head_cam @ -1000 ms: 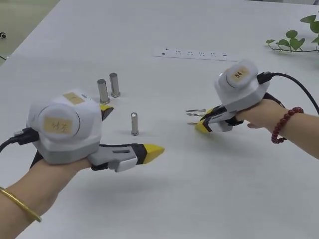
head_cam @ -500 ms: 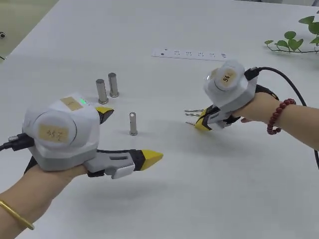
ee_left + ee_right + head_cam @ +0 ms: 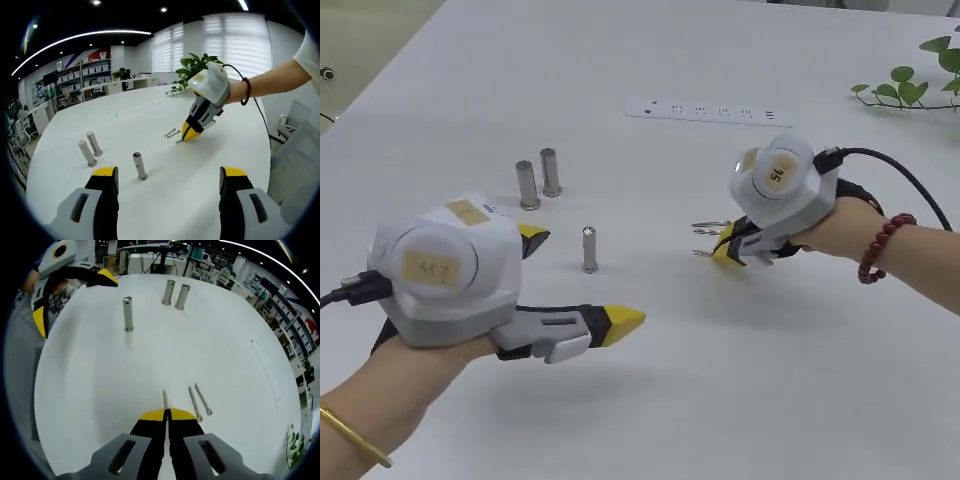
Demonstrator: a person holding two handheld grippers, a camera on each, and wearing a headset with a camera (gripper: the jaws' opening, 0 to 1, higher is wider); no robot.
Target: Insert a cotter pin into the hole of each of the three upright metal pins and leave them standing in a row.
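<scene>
Cotter pins, three in all, lie on the white counter point(image 3: 650, 400) in front of the right hand-held gripper point(image 3: 167, 414). In the right gripper view its yellow-tipped jaws are pressed together on the near end of one cotter pin point(image 3: 165, 399), which sticks straight out from the tips. That gripped end is hidden between them, and I cannot tell whether the pin is lifted or resting on the surface. The other two cotter pins point(image 3: 194, 402) point(image 3: 203, 399) lie loose just to its right, side by side and almost parallel. In the head view all three are thin and hard to separate.

Farther off stand three metal pins, all upright. One metal pin point(image 3: 589, 249) stands alone, nearer the cotter pins. The other two point(image 3: 527, 185) point(image 3: 550, 172) stand close together as a pair behind it. A small dark mark near the top of the lone pin may be its hole, and the pair's holes are too small to make out.

The left hand-held gripper point(image 3: 169, 172) hovers on the near side of the metal pins with its jaws wide apart and nothing between them. In the head view its white body hides most of one jaw.

A power strip point(image 3: 712, 108) lies at the far side of the counter. A leafy plant point(image 3: 920, 80) is cut off at the right edge. The right wrist wears a red bead bracelet point(image 3: 882, 248), and the left wears a gold bangle point(image 3: 355, 435).
</scene>
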